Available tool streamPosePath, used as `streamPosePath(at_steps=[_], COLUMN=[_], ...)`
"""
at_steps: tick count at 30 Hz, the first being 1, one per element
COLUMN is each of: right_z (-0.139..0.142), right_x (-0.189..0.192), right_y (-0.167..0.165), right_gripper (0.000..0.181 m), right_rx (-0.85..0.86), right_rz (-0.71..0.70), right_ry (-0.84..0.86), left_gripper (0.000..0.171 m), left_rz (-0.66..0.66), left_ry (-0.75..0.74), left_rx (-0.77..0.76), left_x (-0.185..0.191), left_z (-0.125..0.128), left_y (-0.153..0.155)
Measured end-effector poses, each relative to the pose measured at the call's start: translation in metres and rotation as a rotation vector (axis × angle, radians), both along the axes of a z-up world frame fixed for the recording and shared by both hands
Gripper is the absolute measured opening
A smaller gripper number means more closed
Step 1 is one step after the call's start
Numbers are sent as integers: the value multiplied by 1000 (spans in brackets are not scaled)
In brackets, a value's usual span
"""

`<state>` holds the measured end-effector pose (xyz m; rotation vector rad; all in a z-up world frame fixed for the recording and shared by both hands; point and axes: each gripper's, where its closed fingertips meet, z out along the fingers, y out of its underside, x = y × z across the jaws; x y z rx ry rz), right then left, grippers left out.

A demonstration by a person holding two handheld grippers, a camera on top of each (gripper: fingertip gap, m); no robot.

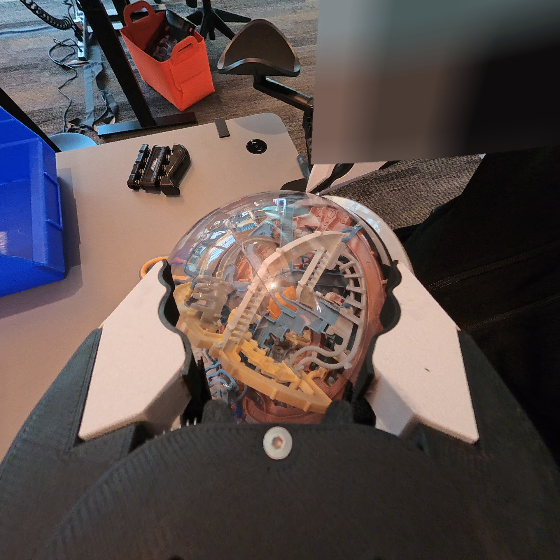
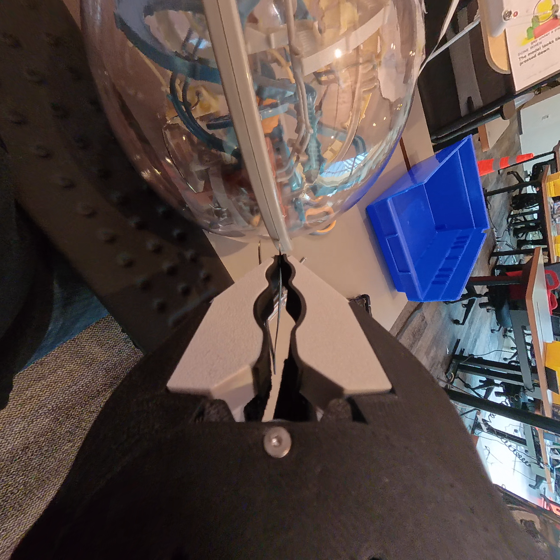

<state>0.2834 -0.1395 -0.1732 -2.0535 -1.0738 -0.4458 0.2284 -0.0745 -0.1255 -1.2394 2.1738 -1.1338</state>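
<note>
A clear plastic sphere with a coloured maze of yellow, blue, white and brown tracks inside (image 1: 272, 303) is clasped by the left gripper (image 1: 280, 291), whose white fingers (image 1: 133, 342) are spread wide and pressed against the two sides of the shell in the centre of the left wrist view. The sphere is held above the near edge of the grey bench (image 1: 121, 242).

In the right wrist view the sphere fills the upper centre of the frame, and its grey equatorial seam (image 2: 242, 121) runs down to a point just above the tips of the right gripper (image 2: 280, 262). The right gripper is drawn almost closed, with a thin dark strip (image 2: 277, 318) pinched between its black pads; what the strip is cannot be told.

A blue plastic bin (image 1: 27, 206) is seen at the left edge of the left wrist view, and a black hand-grip exerciser (image 1: 159, 168) lies on the bench at upper left. An orange felt tote (image 1: 169, 63) stands on the floor beyond.

The sphere is judged light, rigid and slippery, with a shell that could crack under squeezing; a hold across its widest part, or at the seam ridge, is judged safest.
</note>
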Motion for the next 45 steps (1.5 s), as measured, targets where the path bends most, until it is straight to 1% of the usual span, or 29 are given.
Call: streamPosePath(at_steps=[19, 30, 35, 45], right_z=[3, 7, 8, 11], right_x=[1, -4, -6, -11], right_y=[-3, -3, -3, -2], right_gripper=[0, 0, 0, 0], right_rx=[-65, -83, -82, -90], right_rz=[-119, -129, -127, -116], right_ry=[-216, -291, -301, -268], left_gripper=[136, 138, 138, 138], left_rz=[86, 115, 119, 132], left_ry=[-22, -53, -61, -72], left_rx=[13, -5, -7, -7], left_x=[0, -4, -5, -7], left_z=[-1, -1, -1, -1], left_y=[-2, 0, 0, -1])
